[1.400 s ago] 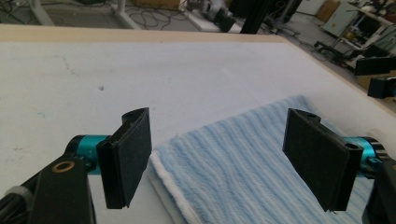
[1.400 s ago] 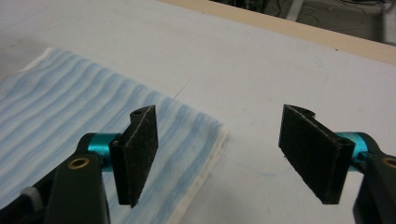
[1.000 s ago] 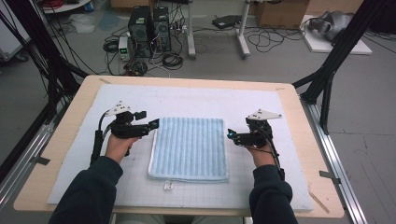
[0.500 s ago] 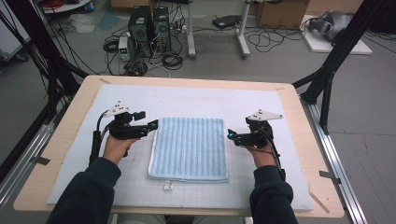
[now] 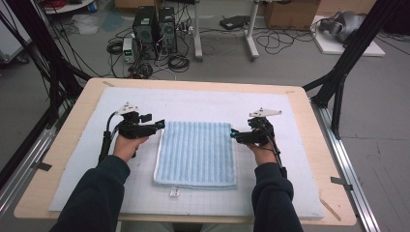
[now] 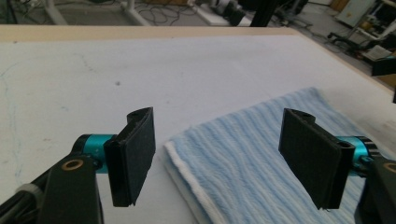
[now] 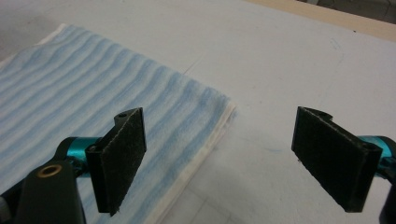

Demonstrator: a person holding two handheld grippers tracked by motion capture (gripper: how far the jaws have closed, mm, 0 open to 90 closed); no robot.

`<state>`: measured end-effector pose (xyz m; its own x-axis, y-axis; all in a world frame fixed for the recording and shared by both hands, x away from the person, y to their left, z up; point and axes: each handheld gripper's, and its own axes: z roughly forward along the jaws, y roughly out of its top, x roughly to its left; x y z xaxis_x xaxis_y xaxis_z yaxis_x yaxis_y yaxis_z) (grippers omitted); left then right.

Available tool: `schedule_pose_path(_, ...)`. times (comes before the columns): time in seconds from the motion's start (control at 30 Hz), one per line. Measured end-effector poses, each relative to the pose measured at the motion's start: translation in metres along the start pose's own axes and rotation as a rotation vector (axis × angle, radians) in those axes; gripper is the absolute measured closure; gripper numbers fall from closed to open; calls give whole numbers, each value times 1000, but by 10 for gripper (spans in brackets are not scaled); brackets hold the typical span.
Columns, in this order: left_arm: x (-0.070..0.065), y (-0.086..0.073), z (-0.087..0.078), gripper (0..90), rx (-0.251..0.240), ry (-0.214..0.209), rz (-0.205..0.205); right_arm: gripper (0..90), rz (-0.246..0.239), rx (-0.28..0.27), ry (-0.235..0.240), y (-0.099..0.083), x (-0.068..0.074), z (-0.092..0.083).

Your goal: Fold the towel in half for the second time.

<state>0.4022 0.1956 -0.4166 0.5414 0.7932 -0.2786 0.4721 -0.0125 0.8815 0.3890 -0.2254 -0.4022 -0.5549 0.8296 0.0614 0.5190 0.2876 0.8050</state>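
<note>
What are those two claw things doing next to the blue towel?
A person holds a gripper in each hand at a folded blue striped towel lying on a white mat. The left gripper is at the towel's far left corner, the right gripper at its far right corner. Both sets of jaws have just been closing a little, but they are open and nothing is pinched yet.

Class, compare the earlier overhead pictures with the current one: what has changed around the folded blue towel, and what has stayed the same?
Both grippers have closed in on the towel. The left gripper has moved right, to the towel's far left corner; the right gripper has moved left, to its right edge near the far corner. Their jaws have just been closing slightly but stand open, gripping nothing. The towel lies folded and flat as before, and the small tag in front of it has not moved.
</note>
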Motion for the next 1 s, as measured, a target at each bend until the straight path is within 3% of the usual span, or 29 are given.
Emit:
schedule_pose_path(0.13, 8, 1, 12, 320, 19, 27, -12, 170, 4, 11, 2, 3, 1, 6)
schedule_pose_path(0.27, 15, -5, 27, 334, 83, 57, -22, 170, -7, 13, 10, 3, 2, 5)
schedule_pose_path(0.43, 13, -8, 40, 383, 127, 91, 30, 169, -8, -3, 9, 3, 0, -1)
schedule_pose_path(0.63, 14, -15, 48, 443, 187, 131, 49, 169, 0, -10, 12, 3, -2, -5)
schedule_pose_path(0.83, 5, -16, 52, 572, 216, 153, 135, 170, 1, 6, 12, 2, -1, 1)
schedule_pose_path(1.0, 5, -16, 51, 740, 226, 146, 125, 170, 3, 18, 6, 1, -2, 7)
